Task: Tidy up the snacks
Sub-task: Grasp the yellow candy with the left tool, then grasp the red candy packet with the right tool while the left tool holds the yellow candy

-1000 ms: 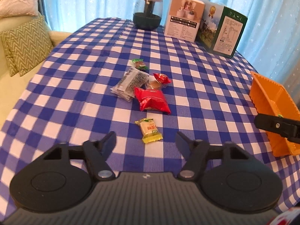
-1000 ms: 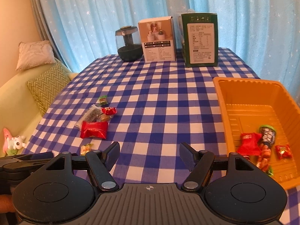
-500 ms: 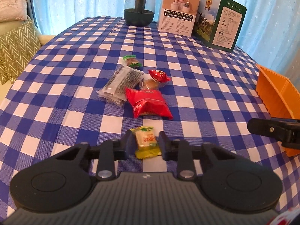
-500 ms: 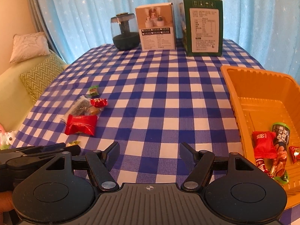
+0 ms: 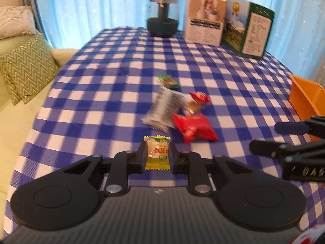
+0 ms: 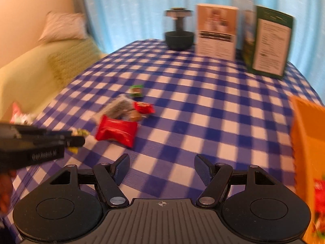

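My left gripper is shut on a small yellow-wrapped candy, its pads pressing both sides, just above the blue checked tablecloth. Beyond it lie a red snack bag, a clear grey packet, a red-and-brown sweet and a green candy. My right gripper stands open over bare cloth with nothing between its fingers; in the left wrist view its fingers come in from the right. The right wrist view shows the left gripper at the left, and the orange bin at the right edge.
A dark round jar, a white box and a green box stand along the table's far edge before blue curtains. A sofa with cushions lies to the left. The orange bin's corner sits at the right.
My left gripper moved onto the yellow candy and shut on it. The right gripper swung left and sank, so the orange bin slid to the right edge of its view.
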